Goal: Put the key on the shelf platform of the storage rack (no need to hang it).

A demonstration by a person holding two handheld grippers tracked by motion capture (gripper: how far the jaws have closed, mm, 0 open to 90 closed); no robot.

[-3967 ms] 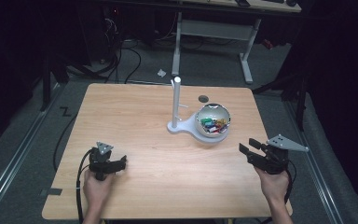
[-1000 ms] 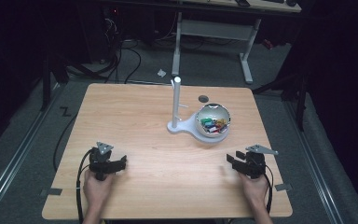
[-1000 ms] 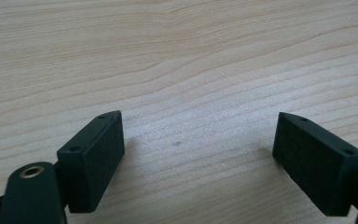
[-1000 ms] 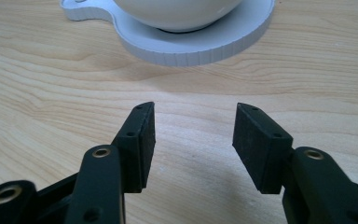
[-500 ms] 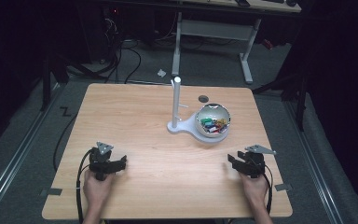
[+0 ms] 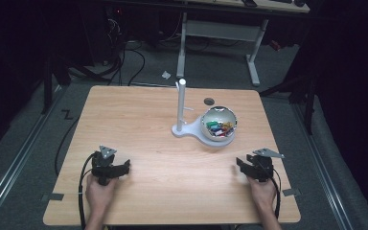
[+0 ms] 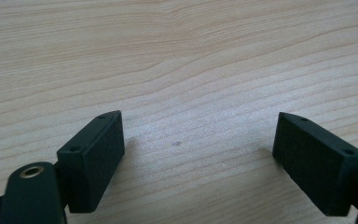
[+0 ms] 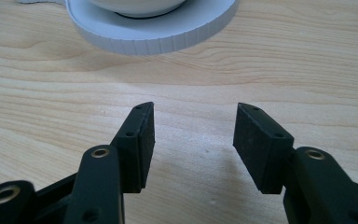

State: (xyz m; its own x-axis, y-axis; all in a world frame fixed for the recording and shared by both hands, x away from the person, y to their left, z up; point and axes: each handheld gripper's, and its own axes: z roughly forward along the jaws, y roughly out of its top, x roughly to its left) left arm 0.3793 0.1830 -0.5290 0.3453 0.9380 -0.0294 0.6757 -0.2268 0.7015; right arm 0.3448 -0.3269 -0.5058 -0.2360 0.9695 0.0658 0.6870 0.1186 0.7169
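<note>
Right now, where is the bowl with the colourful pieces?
In the high view, the bowl sits right of centre on the table, on the white stand beside its upright post.

A wooden table (image 6: 139, 120) carries a white stand (image 6: 184, 128) under a bowl (image 6: 219, 123).

A light wooden desk (image 6: 139, 120) with a small round hole (image 6: 209, 101) near its far edge is lit brightly, while the rest of the room is left pretty much in the dark. Grey carpet floor (image 6: 33, 139) is seen around it, with black cables (image 6: 124, 60) trailed across it and a scrap of white paper (image 6: 166, 74) dropped behind. Further back, a second table's grey metal frame (image 6: 220, 29) can be made out.
</note>
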